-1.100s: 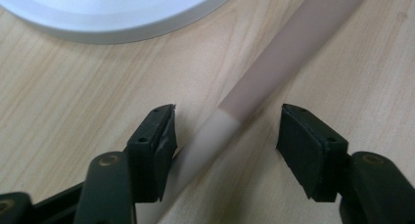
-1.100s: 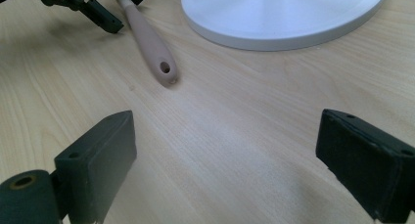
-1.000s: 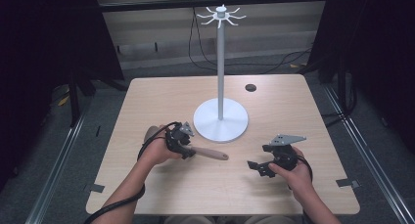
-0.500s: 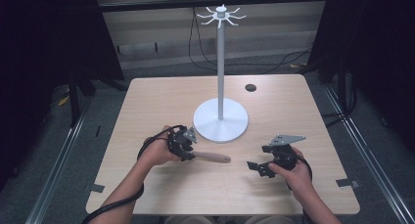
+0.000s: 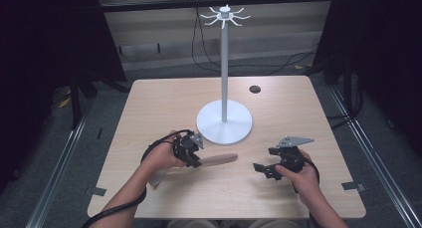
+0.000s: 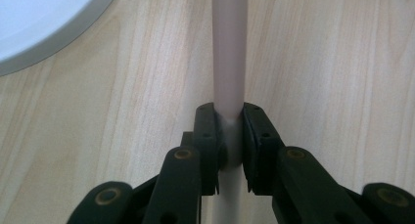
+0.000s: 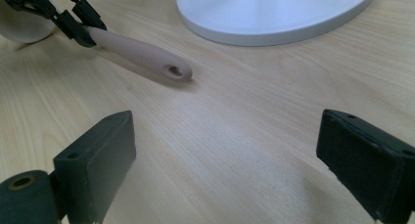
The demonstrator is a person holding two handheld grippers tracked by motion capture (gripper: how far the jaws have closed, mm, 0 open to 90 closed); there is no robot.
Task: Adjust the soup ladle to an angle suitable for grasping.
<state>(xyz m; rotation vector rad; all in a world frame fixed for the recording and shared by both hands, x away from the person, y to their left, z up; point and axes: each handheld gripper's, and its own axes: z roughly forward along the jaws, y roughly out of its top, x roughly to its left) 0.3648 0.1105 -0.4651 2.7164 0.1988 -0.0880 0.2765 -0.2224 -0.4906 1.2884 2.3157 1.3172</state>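
Barely any change since a second ago: left gripper (image 6: pixel 229 136) stays clamped on utensil handle (image 5: pixel 219 161), low over table (image 5: pixel 164 103) by stand base (image 5: pixel 224 123). Right gripper (image 7: pixel 230 155) wide open, empty, probably waiting for handover.

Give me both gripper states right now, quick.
Left gripper: closed on the beige utensil handle.
Right gripper: open, holding nothing.

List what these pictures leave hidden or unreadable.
- Utensil head: in the high view the left gripper and hand cover it; the right gripper view cuts it at the left edge.
- Small dark disc on the table: high view, too small to identify.
- Stand hooks: too small to count.
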